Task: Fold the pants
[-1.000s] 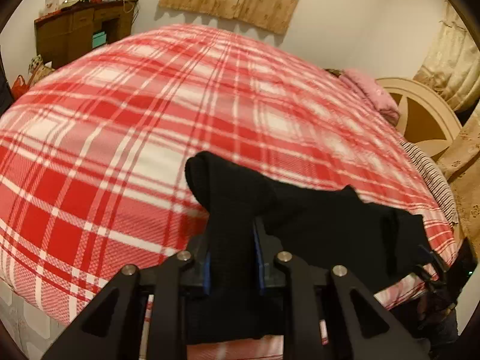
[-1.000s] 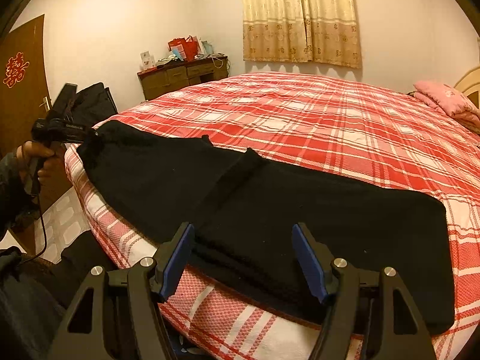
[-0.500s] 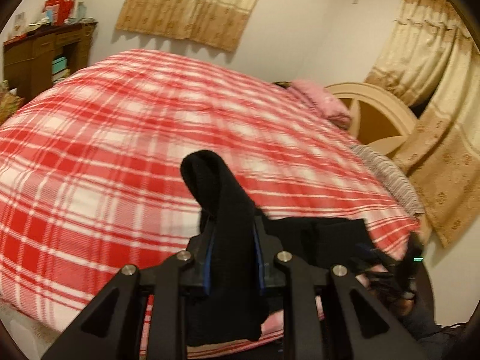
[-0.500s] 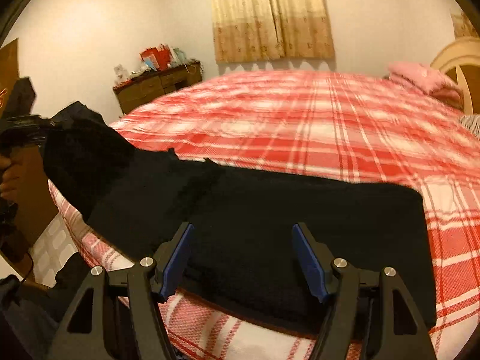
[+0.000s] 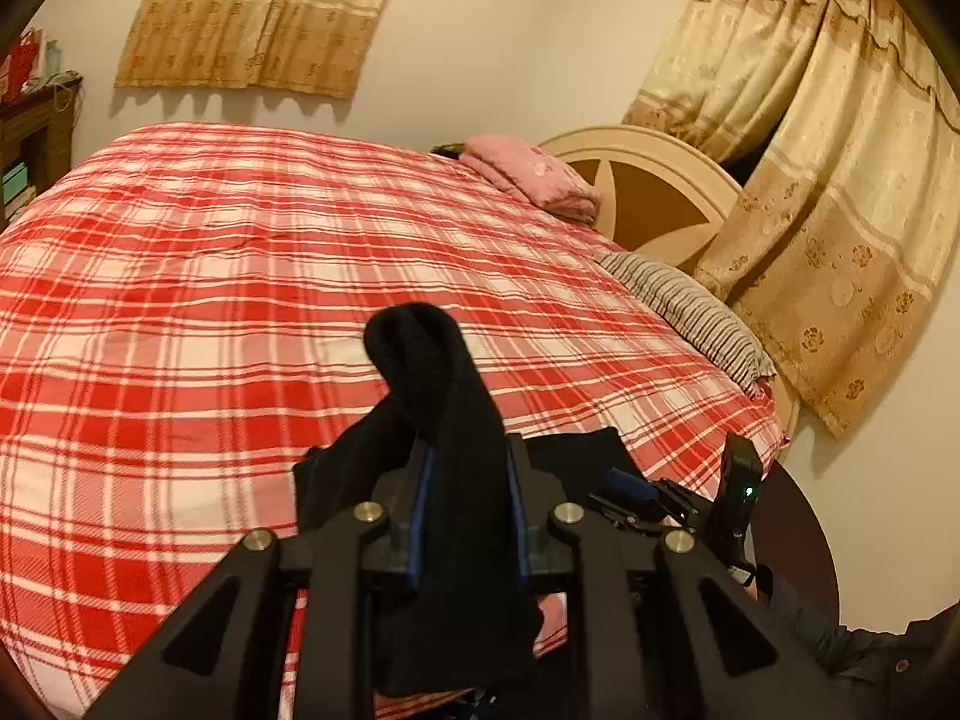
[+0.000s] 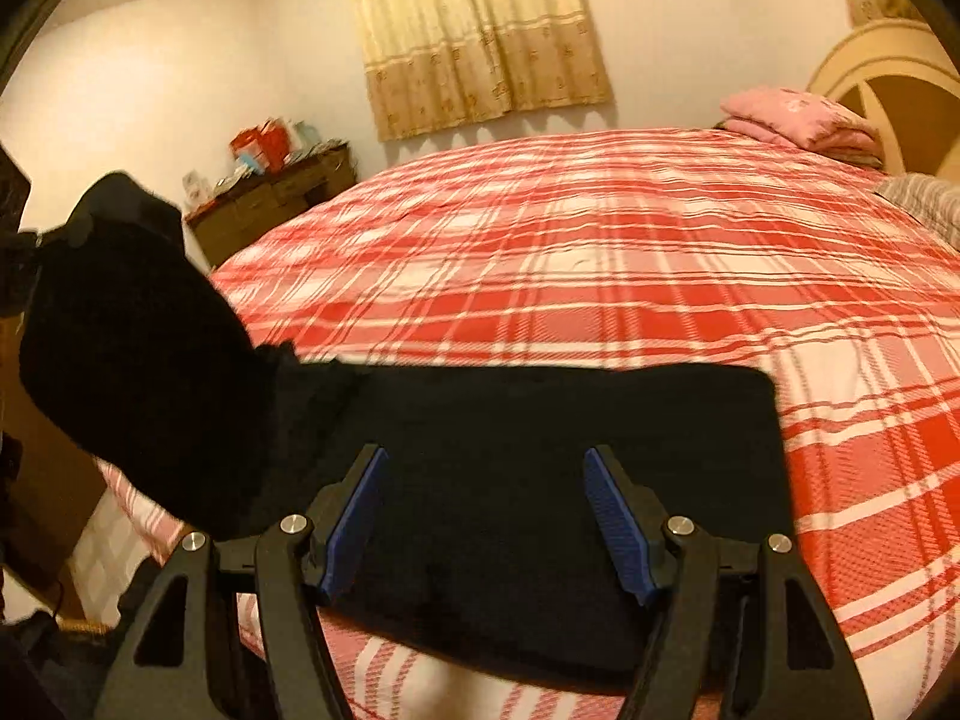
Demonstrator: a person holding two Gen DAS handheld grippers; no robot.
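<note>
Change: pants (image 6: 540, 480) end is carried further toward the headboard (image 5: 654, 192) side since one second ago; more pillow and curtain are now seen in the left wrist view, and the lifted bundle looms larger at the far side from the headboard in the right wrist view.
Left gripper (image 5: 465, 516): jaws are clamped on a raised fold of the black fabric, which bulges up above the fingers.
Right gripper (image 6: 486, 516): jaws are spread wide, nothing is held; it hovers over the flat part.
Pants position: flat part is laid along the bed (image 6: 600, 252) edge, away from the headboard end; the fabric runs under and between the blue pads (image 6: 354, 516), contact cannot be told.
Step advice: lifted end should be carried level over the flat half, edges matched before release, flat half pinned if it drags.
</note>
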